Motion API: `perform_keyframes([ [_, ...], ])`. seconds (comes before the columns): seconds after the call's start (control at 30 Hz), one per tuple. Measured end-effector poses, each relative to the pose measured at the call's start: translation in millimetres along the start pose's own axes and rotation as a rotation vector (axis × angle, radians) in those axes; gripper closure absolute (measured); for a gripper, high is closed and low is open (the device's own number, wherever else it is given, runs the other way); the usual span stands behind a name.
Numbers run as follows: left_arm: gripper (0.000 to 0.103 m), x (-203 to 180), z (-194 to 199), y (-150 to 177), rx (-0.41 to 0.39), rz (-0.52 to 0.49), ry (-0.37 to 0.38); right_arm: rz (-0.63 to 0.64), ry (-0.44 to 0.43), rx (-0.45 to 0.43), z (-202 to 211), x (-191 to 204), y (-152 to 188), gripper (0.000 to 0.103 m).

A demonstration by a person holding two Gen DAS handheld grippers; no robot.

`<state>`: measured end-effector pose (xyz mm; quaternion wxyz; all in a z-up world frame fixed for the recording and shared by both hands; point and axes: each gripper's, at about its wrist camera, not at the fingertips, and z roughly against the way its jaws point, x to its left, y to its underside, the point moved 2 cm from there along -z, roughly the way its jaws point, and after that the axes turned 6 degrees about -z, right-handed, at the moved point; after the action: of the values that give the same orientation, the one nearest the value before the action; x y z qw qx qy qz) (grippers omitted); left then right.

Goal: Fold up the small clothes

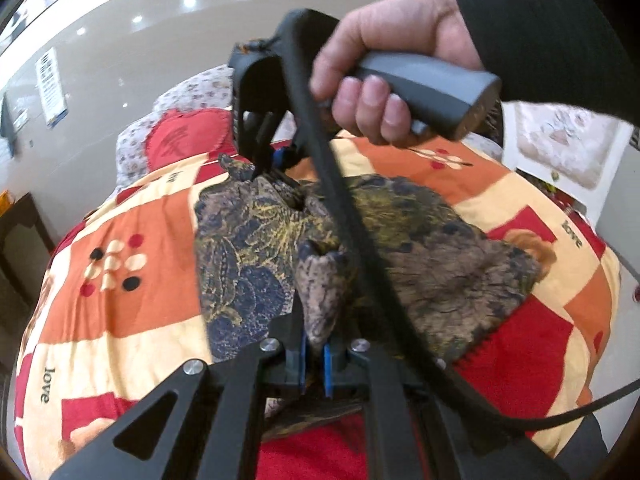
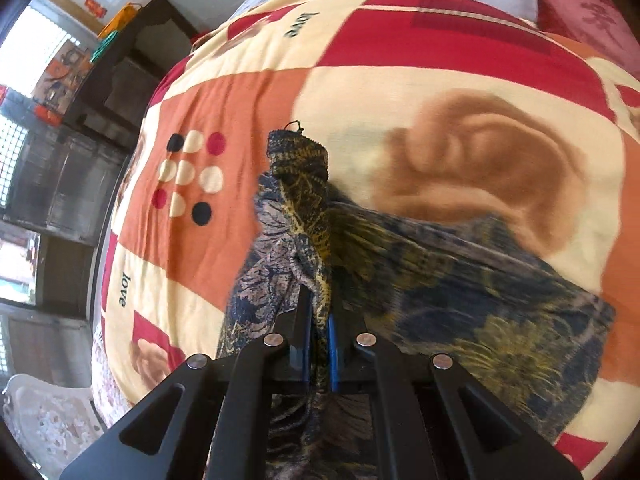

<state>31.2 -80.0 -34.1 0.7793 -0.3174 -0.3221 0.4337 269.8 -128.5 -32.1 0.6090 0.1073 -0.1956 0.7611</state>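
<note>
I read "love" on the bedspread (image 1: 132,320), while my left gripper (image 1: 316,354) and right gripper (image 2: 320,350) each pinch the patterned garment (image 1: 248,248).

A bunched fold of the dark patterned garment (image 2: 308,200) is pinched between the closed jaws of the right tool (image 2: 319,344), the rest being spread over the patchwork bed (image 2: 248,92).

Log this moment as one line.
left gripper: shut on garment | right gripper: shut on garment | bedspread underneath
</note>
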Motion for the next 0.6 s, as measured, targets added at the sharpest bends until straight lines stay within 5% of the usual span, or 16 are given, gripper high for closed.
perform_keyframes([
  [0.6,0.098,-108.5,-15.3,-38.9,-0.009,-0.135,0.125,0.001,0.121,-0.027,47.7,-99.5,31.4,0.103],
])
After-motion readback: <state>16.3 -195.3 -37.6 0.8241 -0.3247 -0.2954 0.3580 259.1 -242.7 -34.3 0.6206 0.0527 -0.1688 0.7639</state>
